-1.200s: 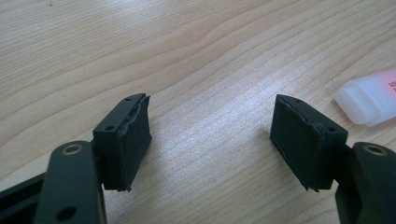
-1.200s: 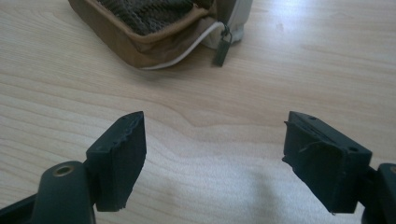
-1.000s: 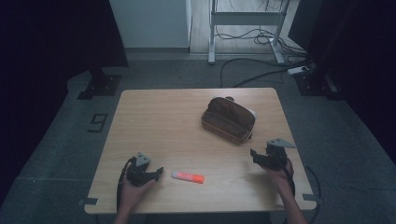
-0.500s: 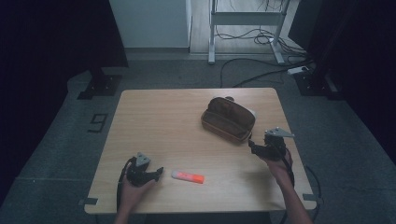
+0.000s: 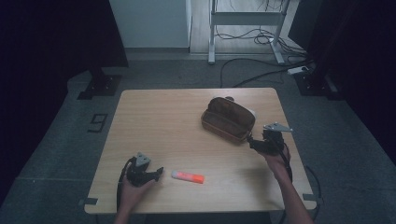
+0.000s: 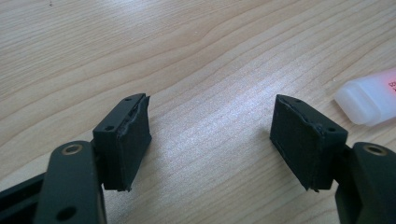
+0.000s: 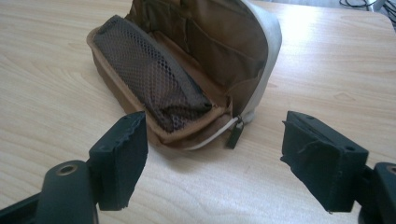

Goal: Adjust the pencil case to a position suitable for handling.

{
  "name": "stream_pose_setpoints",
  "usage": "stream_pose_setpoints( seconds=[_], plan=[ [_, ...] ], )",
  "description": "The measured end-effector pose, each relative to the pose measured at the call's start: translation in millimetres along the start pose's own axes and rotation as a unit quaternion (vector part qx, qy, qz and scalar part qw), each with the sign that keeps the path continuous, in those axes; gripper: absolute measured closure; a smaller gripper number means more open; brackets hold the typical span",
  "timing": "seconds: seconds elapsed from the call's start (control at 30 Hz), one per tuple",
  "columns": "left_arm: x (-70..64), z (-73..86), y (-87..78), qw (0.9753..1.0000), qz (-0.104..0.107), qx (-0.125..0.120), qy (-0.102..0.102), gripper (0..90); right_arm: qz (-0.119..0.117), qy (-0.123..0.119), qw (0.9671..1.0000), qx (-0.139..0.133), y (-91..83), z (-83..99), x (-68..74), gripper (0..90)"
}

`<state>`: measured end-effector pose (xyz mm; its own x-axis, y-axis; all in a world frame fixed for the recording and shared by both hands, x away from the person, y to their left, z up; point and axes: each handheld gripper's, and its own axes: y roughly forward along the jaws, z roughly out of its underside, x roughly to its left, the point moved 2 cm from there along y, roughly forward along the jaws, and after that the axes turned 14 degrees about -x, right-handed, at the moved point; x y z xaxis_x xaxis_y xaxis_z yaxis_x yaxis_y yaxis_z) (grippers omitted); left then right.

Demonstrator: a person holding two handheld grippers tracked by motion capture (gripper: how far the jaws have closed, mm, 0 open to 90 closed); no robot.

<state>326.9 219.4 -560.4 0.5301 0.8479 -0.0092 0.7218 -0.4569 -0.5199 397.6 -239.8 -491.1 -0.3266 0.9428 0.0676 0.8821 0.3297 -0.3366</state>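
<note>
A brown zip pouch (image 5: pixel 228 119) lies open on the right half of the wooden table (image 5: pixel 163 121), its mesh pocket (image 7: pixel 159 79) and zip pull (image 7: pixel 234 133) facing my right gripper. My right gripper (image 5: pixel 256 142) is open, just short of the pouch's near end, with nothing between its pads (image 7: pixel 119 154). A small white tube with an orange end (image 5: pixel 187 177) lies near the front edge. My left gripper (image 5: pixel 157 174) rests open on the table just left of the tube, whose white cap (image 6: pixel 369 95) shows beyond its right pad.
Behind the table stand a metal desk frame (image 5: pixel 245 28) and loose cables (image 5: pixel 261 70) on the grey floor. A black stand base (image 5: pixel 98 86) sits at the far left. The table's left half is bare wood.
My right gripper has moved forward and left, closing in on the pouch's near end. The left gripper and the tube have stayed put.
</note>
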Motion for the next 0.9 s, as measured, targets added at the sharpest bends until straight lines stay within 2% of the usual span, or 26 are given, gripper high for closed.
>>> stream_pose_setpoints(
  seconds=[0.23, 0.43, 0.6, 0.83, 0.9],
  plan=[
    [0.0, 0.0, 0.0, 1.0000, 0.000, 0.000, 0.000, 28.3, 0.000, 0.006, 1.0000, -0.001, 9.9, -7.5, -1.1, 22.5],
    [0.0, 0.0, 0.0, 1.0000, 0.000, 0.000, 0.000, 28.3, 0.007, 0.002, 1.0000, 0.001, 21.8, -12.6, -2.7, 23.1],
    [0.0, 0.0, 0.0, 1.0000, 0.000, 0.000, 0.000, 28.2, 0.014, 0.005, 0.9999, 0.007, 34.6, -13.0, -9.3, 23.0],
    [0.0, -0.1, 0.0, 1.0000, 0.000, 0.000, 0.000, 28.2, 0.021, 0.007, 0.9997, 0.006, 43.3, -15.9, -17.4, 23.1],
    [0.0, 0.0, 0.0, 1.0000, 0.000, 0.000, 0.000, 28.2, 0.020, 0.015, 0.9997, 0.004, 46.1, -15.5, -20.4, 23.1]
  ],
)
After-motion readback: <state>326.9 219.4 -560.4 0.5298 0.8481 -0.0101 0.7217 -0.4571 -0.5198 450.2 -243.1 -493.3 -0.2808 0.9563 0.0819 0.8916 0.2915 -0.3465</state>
